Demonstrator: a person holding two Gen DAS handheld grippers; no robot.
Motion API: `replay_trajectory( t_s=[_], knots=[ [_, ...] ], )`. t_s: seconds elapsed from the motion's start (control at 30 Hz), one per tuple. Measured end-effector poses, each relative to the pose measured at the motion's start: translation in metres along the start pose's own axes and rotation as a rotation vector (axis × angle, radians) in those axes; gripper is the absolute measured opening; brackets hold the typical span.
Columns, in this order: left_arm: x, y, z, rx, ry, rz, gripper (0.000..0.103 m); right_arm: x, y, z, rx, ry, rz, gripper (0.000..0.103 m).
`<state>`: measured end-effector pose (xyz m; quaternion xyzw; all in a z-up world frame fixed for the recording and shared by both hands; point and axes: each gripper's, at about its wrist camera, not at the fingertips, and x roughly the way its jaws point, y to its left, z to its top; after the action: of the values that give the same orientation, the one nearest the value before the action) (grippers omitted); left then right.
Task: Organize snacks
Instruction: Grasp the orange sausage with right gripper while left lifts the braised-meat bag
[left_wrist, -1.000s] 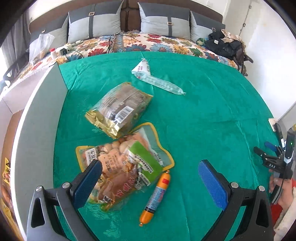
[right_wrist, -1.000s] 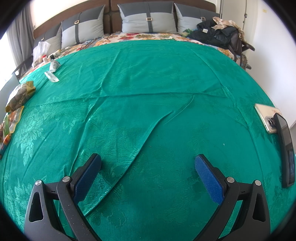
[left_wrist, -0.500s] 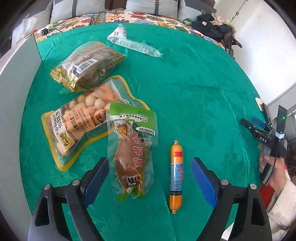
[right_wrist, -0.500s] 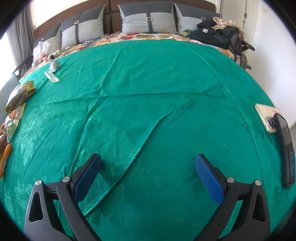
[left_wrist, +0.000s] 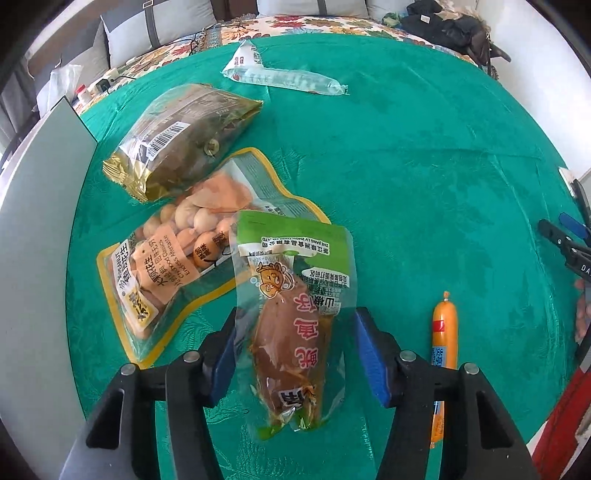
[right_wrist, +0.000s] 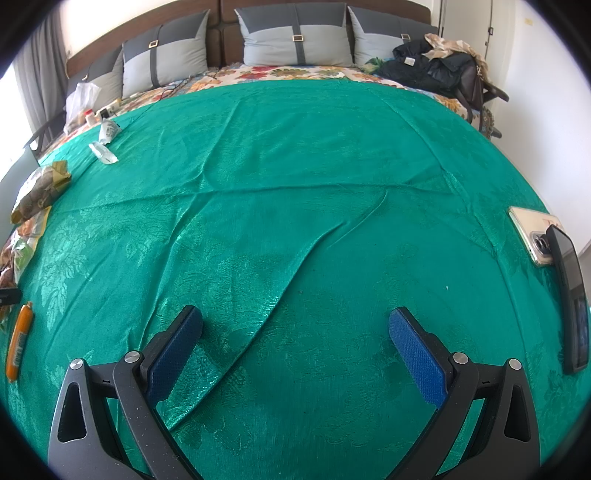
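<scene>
A clear pouch with a green top and brown meat (left_wrist: 295, 258) lies on the green cloth (left_wrist: 424, 166). It sits between the blue pads of my left gripper (left_wrist: 295, 332), whose jaws are closing; the left pad reaches the pouch's edge and the right pad stands a sliver off. The pouch's top overlaps a yellow-rimmed peanut bag (left_wrist: 170, 258). A gold-edged bag (left_wrist: 184, 136) lies beyond, and a clear white packet (left_wrist: 284, 75) farther back. An orange sausage stick (left_wrist: 445, 343) lies just right of the left gripper. My right gripper (right_wrist: 295, 332) hangs open over bare cloth.
A grey upright panel (left_wrist: 37, 221) borders the cloth on the left. Two phones (right_wrist: 532, 236) (right_wrist: 569, 295) lie at the right edge. Pillows (right_wrist: 295, 40) and a dark pile of bags (right_wrist: 436, 70) are at the back. The cloth has long creases (right_wrist: 295, 266).
My left gripper came down and forward until its jaws straddle the green-topped pouch, and they narrowed a lot. The right gripper stayed still and open.
</scene>
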<state>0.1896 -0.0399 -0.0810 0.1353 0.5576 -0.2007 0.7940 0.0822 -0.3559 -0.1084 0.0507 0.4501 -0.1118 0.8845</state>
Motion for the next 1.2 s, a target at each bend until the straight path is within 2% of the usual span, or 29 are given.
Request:
replay_trajectory(
  t_s=[0.17, 0.4, 0.53, 0.6, 0.63, 0.7, 0.77, 0.83, 0.9, 0.97, 1.03, 1.07, 1.1, 1.13, 1.17, 1.2],
  knots=[
    [-0.018, 0.008, -0.031, -0.063, -0.026, -0.021, 0.055, 0.000, 0.000, 0.000, 0.000, 0.000, 0.000, 0.102],
    [-0.046, 0.028, -0.085, -0.163, -0.101, 0.056, 0.055, 0.000, 0.000, 0.000, 0.001, 0.000, 0.000, 0.103],
    [-0.057, 0.039, -0.103, -0.222, -0.130, 0.033, 0.055, 0.000, 0.000, 0.000, 0.001, 0.001, 0.004, 0.103],
    [-0.061, 0.045, -0.109, -0.254, -0.150, 0.016, 0.055, -0.004, 0.005, 0.000, 0.006, 0.060, 0.004, 0.101],
    [-0.064, 0.047, -0.114, -0.268, -0.165, 0.011, 0.055, -0.012, 0.009, -0.001, 0.059, 0.098, 0.058, 0.100],
    [-0.067, 0.051, -0.123, -0.293, -0.190, 0.001, 0.055, -0.034, 0.028, -0.004, 0.177, 0.118, 0.263, 0.100],
    [-0.067, 0.055, -0.130, -0.320, -0.203, -0.017, 0.055, -0.047, 0.073, -0.007, 0.156, 0.166, 0.401, 0.100],
    [-0.068, 0.060, -0.137, -0.344, -0.210, -0.032, 0.055, -0.052, 0.125, -0.010, 0.087, 0.226, 0.462, 0.099],
    [-0.074, 0.062, -0.145, -0.350, -0.224, -0.041, 0.055, -0.048, 0.170, -0.009, 0.036, 0.263, 0.470, 0.089],
    [-0.081, 0.064, -0.150, -0.346, -0.243, -0.035, 0.055, -0.034, 0.206, -0.008, 0.013, 0.319, 0.442, 0.045],
    [-0.088, 0.066, -0.154, -0.351, -0.262, -0.037, 0.055, -0.017, 0.231, -0.009, 0.027, 0.382, 0.412, 0.046],
    [-0.091, 0.068, -0.157, -0.353, -0.270, -0.038, 0.055, -0.018, 0.238, -0.009, 0.021, 0.355, 0.386, 0.055],
    [-0.093, 0.069, -0.160, -0.356, -0.277, -0.036, 0.055, -0.020, 0.247, -0.008, -0.010, 0.328, 0.352, 0.059],
    [-0.094, 0.071, -0.163, -0.359, -0.282, -0.036, 0.055, -0.019, 0.256, -0.008, -0.058, 0.330, 0.307, 0.054],
    [-0.095, 0.073, -0.165, -0.362, -0.286, -0.040, 0.055, -0.021, 0.260, -0.009, -0.095, 0.311, 0.270, 0.027],
    [-0.096, 0.074, -0.167, -0.368, -0.289, -0.045, 0.055, -0.019, 0.258, -0.009, -0.097, 0.329, 0.284, 0.018]
  ],
)
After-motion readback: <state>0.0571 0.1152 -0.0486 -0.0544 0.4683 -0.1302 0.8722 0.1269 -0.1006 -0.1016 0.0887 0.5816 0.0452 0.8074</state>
